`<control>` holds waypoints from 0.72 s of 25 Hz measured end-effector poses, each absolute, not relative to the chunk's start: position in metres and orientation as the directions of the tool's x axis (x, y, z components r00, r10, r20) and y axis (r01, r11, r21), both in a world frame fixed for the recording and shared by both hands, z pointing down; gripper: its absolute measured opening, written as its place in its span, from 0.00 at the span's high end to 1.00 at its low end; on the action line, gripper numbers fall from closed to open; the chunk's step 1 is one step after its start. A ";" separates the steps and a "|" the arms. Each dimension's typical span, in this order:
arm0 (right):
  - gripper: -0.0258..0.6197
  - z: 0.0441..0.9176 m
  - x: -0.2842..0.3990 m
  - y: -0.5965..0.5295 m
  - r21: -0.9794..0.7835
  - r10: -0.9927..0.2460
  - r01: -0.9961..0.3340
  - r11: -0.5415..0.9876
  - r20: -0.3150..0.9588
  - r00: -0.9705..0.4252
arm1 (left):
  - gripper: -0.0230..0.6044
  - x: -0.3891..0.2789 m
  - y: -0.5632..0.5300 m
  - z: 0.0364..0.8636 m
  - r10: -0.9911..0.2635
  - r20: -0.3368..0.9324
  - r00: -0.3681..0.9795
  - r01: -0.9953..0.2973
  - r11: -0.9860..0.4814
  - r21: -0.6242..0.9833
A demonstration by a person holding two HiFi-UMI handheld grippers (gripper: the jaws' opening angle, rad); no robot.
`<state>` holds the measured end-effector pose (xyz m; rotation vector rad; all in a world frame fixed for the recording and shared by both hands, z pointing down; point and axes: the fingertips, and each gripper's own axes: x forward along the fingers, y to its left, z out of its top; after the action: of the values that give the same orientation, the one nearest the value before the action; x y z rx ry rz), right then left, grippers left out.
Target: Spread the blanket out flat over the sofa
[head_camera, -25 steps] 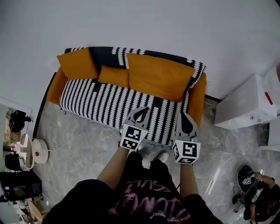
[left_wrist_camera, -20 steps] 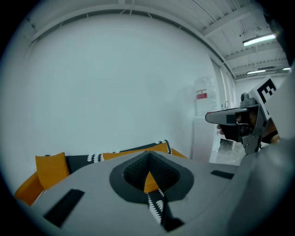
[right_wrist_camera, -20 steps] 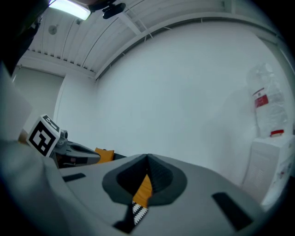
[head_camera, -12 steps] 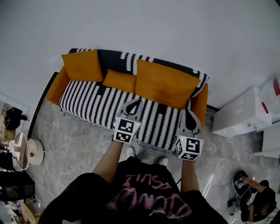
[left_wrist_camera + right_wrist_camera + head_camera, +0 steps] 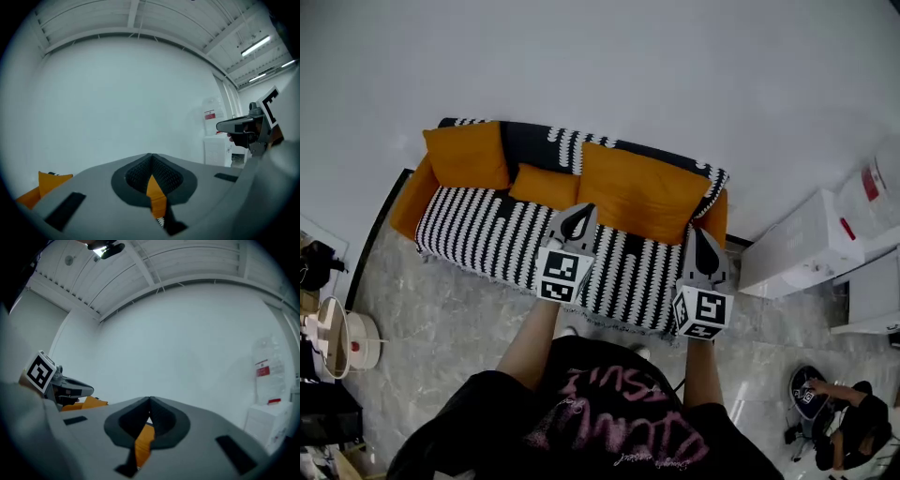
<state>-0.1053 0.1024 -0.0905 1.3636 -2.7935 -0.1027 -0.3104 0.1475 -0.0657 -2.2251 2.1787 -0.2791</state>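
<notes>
The black-and-white patterned blanket (image 5: 534, 239) lies over the seat and back of the orange sofa (image 5: 411, 199), its front edge hanging over the seat front. Three orange cushions (image 5: 639, 190) rest on it against the back. My left gripper (image 5: 575, 216) hovers over the middle of the seat, shut and holding nothing. My right gripper (image 5: 702, 240) hangs over the sofa's right end, also shut and holding nothing. In the left gripper view the jaws (image 5: 151, 158) meet in front of the white wall. The right gripper view shows the same (image 5: 150, 402).
A white cabinet (image 5: 802, 246) stands to the right of the sofa against the white wall. At the far left, a small round white table (image 5: 342, 339) stands on the marble floor (image 5: 459, 319). A person (image 5: 839, 422) sits at the bottom right.
Both grippers stay shut and have lifted slightly over the sofa's front. The left one has drifted a little to the left. The blanket has not moved.
</notes>
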 end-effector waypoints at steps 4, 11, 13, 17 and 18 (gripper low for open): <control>0.93 -0.096 -0.100 0.100 0.076 -0.798 -0.796 0.601 -0.010 -0.603 | 0.95 -0.305 0.147 -0.076 -0.995 0.099 0.009 -0.993 -0.021 -0.117; 0.93 -0.096 -0.103 0.092 0.066 -0.795 -0.794 0.604 -0.014 -0.606 | 0.95 -0.306 0.141 -0.084 -0.996 0.087 0.003 -0.992 -0.014 -0.126; 0.93 -0.097 -0.105 0.091 0.064 -0.792 -0.791 0.609 -0.015 -0.611 | 0.95 -0.305 0.139 -0.085 -0.996 0.087 0.007 -0.989 -0.020 -0.143; 0.93 -0.100 -0.109 0.089 0.067 -0.786 -0.786 0.615 -0.020 -0.617 | 0.95 -0.301 0.136 -0.087 -0.996 0.082 0.019 -0.987 -0.032 -0.159; 0.93 -0.100 -0.110 0.088 0.067 -0.787 -0.786 0.614 -0.020 -0.617 | 0.95 -0.300 0.135 -0.087 -0.996 0.082 0.020 -0.986 -0.033 -0.161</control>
<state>-0.1101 0.0881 -0.1000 1.3704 -2.8125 -0.1089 -0.3001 0.1352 -0.0865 -2.2009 2.1431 -0.2656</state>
